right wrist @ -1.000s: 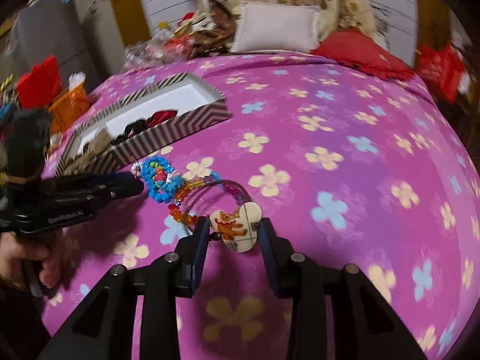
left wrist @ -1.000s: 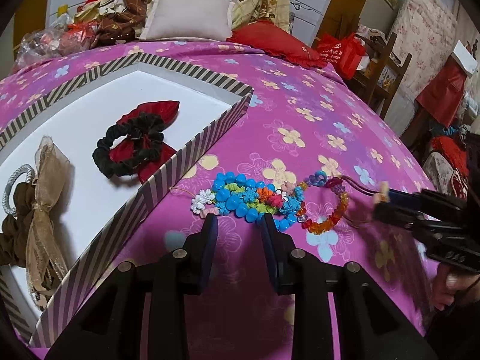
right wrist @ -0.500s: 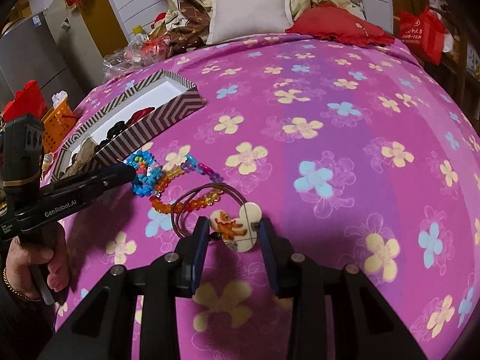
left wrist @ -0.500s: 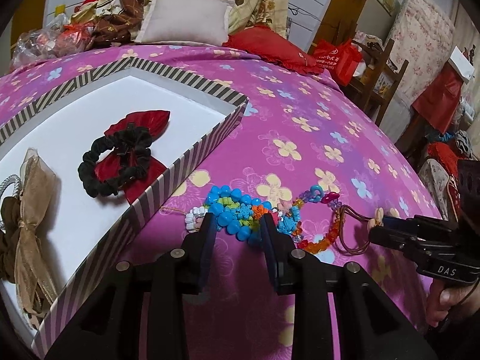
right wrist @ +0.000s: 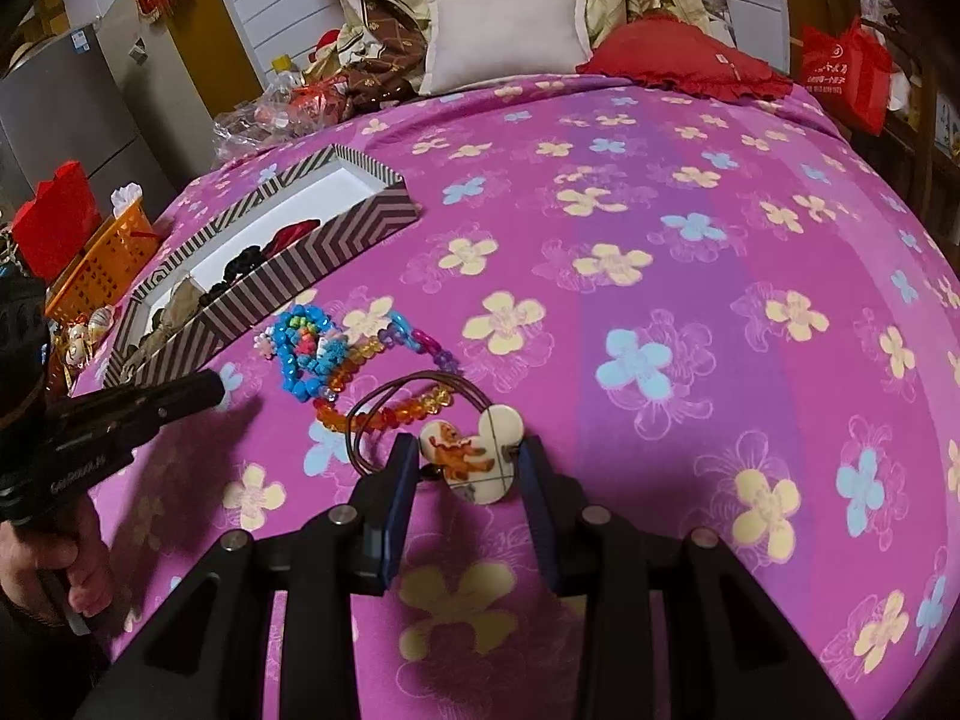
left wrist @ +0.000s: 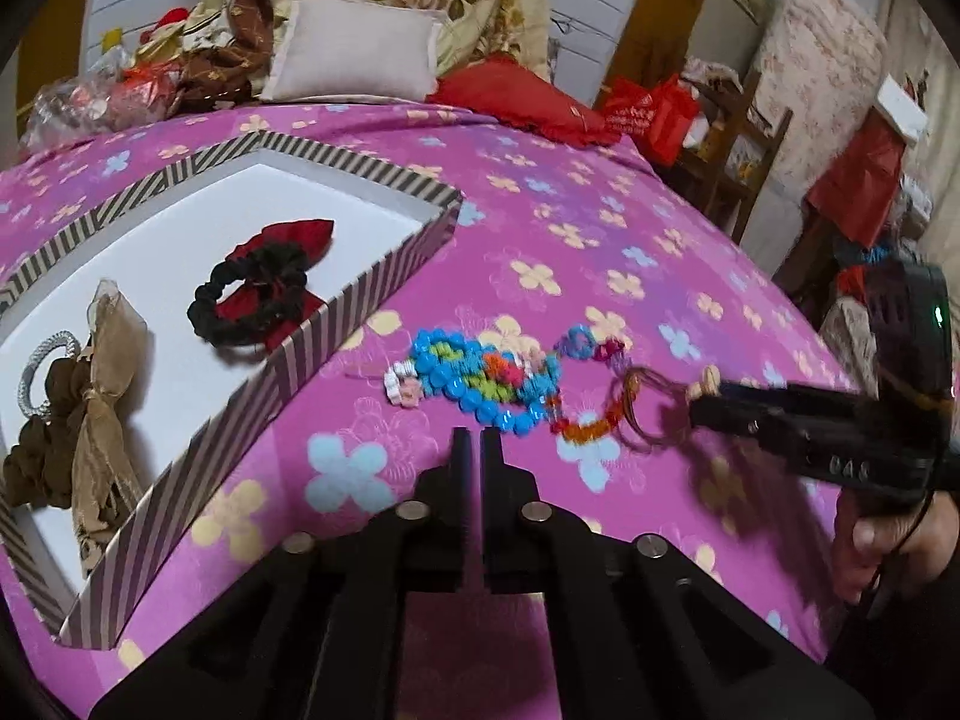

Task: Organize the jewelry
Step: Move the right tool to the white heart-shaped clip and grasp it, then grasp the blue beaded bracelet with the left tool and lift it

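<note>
So the left gripper just pinched its fingers nearly together, only a thin slit left between them, and as far as I can tell there's nothing in that slit. A second ago those fingers stood wide apart, right up at the blue bead bracelet; now the tips sit just short of it over bare bedspread, and the bracelet lies flat there. My read is that the grab came up empty, so that piece probably needs another go before it can head to the box.

The right gripper hasn't changed: its fingers stand partly open and are pressed on either side of the cream cartoon charm, with the charm's brown elastic loop trailing out ahead of it across the orange bead strand.

The bracelet is a long flat clump. In the left wrist view its long axis runs roughly left to right, with the white and pink end pointing at the striped box just beside it and the other end running into the orange strand toward the right gripper.

The box already holds a red and black scrunchie and a brown bow tie-thing, so the beads and the charm hair tie are what's left outside.
</note>
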A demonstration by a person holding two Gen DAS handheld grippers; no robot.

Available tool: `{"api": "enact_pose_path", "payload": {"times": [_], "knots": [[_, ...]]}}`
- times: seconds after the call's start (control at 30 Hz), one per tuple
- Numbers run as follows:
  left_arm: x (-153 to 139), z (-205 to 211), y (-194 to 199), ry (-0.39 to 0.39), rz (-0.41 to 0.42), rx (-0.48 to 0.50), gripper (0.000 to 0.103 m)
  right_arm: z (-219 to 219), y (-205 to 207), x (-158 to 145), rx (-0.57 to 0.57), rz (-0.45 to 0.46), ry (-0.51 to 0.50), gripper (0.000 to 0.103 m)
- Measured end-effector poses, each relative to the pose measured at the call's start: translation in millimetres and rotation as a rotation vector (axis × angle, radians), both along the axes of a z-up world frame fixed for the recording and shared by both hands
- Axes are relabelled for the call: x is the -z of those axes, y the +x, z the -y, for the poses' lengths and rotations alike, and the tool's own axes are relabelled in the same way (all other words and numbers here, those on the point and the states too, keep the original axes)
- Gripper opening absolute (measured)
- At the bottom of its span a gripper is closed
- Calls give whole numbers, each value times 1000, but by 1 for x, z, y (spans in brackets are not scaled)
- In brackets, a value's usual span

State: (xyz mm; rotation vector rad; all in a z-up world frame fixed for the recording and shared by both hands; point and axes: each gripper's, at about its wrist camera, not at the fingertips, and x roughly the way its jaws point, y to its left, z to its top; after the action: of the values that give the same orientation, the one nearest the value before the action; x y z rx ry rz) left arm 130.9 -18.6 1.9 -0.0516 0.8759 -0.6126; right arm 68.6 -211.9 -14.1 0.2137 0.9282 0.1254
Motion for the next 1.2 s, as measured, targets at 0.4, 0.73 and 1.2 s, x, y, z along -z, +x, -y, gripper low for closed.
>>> {"api": "enact_pose_path", "payload": {"times": [0.4, 0.73, 1.2], "knots": [[19, 31, 36, 10, -48, -45, 18, -10, 2, 7, -39, -22, -15, 35], [21, 35, 46, 16, -47, -73, 17, -13, 2, 12, -37, -29, -28, 35], [-7, -4, -34, -33, -33, 59, 9, 0, -15, -3, -12, -8, 39, 35]]}}
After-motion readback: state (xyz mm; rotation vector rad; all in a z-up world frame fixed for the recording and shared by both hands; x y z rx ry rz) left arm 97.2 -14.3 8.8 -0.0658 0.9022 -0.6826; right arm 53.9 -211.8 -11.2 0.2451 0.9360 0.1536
